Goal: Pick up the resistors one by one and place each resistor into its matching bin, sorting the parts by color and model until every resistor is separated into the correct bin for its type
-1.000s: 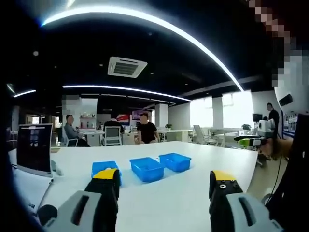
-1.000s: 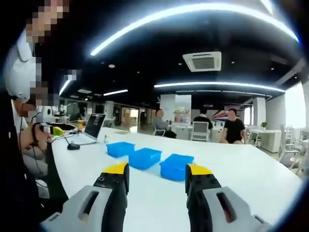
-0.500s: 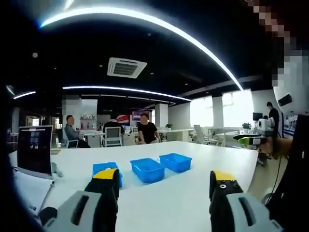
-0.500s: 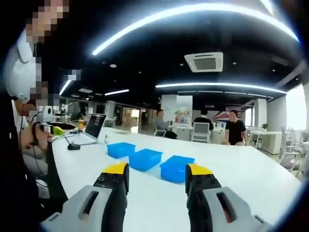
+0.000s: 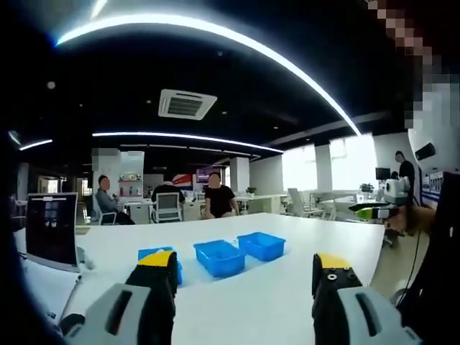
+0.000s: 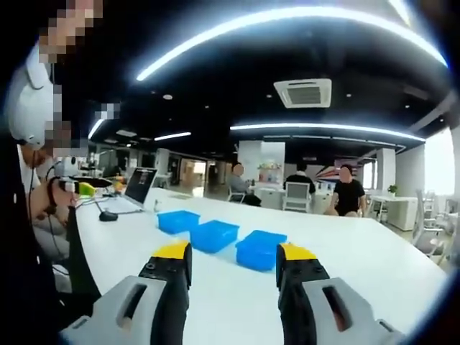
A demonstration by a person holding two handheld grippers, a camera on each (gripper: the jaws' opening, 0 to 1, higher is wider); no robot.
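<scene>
On the white table [image 5: 287, 287], seen from my left gripper view, three blue bins [image 5: 219, 256] sit in a row ahead of me, well beyond my jaws. My left gripper [image 5: 241, 269] is held above the tabletop with its yellow-tipped jaws spread wide apart and nothing between them. One bin is partly hidden behind the left jaw's tip; the middle bin and the right bin [image 5: 261, 244] stand clear, close beside each other but apart. I cannot make out any resistors, either on the table or inside the bins; the bins are too small and blurred to tell their contents. A laptop [image 5: 51, 230] stands open at the left end of the table. Seated people [image 5: 218, 198] are at desks well behind the table, and a ceiling air vent [image 5: 187, 104] hangs overhead between curved light strips.

From my right gripper view, the same three bins [image 6: 213, 235] run in a diagonal row across the table [image 6: 374, 266]. My right gripper [image 6: 233, 257] also has its jaws parted and holds nothing. The nearest bin [image 6: 257, 249] lies just beyond the gap between the jaw tips, not touching them. A laptop [image 6: 139, 188] with a small dark object [image 6: 108, 215] next to it sits at the far left edge of the table. A person's sleeve and hand [image 6: 50, 198] show at the left.
</scene>
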